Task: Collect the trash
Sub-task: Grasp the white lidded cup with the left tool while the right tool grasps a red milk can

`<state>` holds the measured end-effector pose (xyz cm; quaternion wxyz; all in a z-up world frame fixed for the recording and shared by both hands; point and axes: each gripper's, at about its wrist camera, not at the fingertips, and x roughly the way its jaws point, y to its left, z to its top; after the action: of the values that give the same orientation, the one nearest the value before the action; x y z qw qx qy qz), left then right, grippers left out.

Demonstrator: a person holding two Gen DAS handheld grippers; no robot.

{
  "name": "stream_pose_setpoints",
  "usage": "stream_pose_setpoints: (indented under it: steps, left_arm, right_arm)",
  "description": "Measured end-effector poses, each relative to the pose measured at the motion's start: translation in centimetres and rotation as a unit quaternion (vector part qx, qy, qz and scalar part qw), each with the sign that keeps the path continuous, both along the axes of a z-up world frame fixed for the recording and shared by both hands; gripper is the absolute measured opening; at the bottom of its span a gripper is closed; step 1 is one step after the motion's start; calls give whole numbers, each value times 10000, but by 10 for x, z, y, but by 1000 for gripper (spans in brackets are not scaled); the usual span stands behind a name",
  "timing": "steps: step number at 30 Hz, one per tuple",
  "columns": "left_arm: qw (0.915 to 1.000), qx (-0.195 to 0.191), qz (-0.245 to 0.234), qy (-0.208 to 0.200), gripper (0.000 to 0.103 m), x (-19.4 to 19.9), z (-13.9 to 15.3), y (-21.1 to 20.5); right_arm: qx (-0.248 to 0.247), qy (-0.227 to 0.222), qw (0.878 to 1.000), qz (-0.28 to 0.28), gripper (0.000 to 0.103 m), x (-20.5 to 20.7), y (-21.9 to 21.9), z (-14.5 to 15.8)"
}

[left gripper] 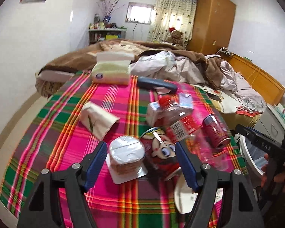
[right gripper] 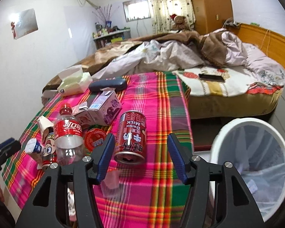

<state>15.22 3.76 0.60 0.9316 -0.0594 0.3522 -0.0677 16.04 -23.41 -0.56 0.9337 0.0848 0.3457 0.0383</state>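
The trash is found gathered on a plaid cloth (right gripper: 152, 98) at the centre and lower left of the right wrist view: a red milk can (right gripper: 130, 135) lying on its side, a clear plastic bottle (right gripper: 67, 133) with a red label, a purple carton (right gripper: 106, 107), a small red lid (right gripper: 95, 137) and a foil-topped cup (left gripper: 126, 151). A white bin (right gripper: 250, 163) with a plastic liner is seen at the lower right of that view, beside the cloth; a few scraps appear inside it, though their nature cannot be told. Most of the litter is judged still to be collected.

The right gripper (right gripper: 140, 156) is held with fingers spread wide, nothing between them; the can lies just ahead of the gap, not touched. The left gripper (left gripper: 141, 161) is likewise spread and empty, the foil-topped cup lying between and just ahead of its fingers; contact is not evident. A tissue pack (left gripper: 112, 70) and a dark case (left gripper: 156, 84) are noted toward the upper middle of the left wrist view, and are judged not to be trash.
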Motion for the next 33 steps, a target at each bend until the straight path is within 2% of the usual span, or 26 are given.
stream_pose_setpoints:
  steps: [5, 9, 14, 20, 24, 30, 33]
  left_arm:
    - [9991, -38, 254, 338, 75, 13, -20, 12]
    - [9980, -160, 202, 579, 75, 20, -34, 12]
    - [9979, -111, 216, 594, 75, 28, -40, 10]
    - [9981, 148, 280, 533, 75, 36, -41, 5]
    - [9976, 99, 370, 571, 75, 39, -45, 9]
    - [9972, 9, 354, 655, 59, 45, -50, 11]
    - [9972, 76, 385, 632, 59, 45, -49, 10]
  right_arm:
    - [117, 254, 9995, -119, 61, 19, -3, -9]
    - [-34, 380, 9993, -15, 61, 26, 6, -13]
    - [-186, 445, 9988, 84, 61, 33, 12, -16]
    - [-291, 583, 9977, 161, 61, 38, 17, -21]
    - [-333, 656, 9971, 195, 61, 42, 18, -24]
    - [-327, 708, 9967, 204, 60, 44, 19, -26]
    - [-256, 703, 9970, 209, 55, 43, 20, -26]
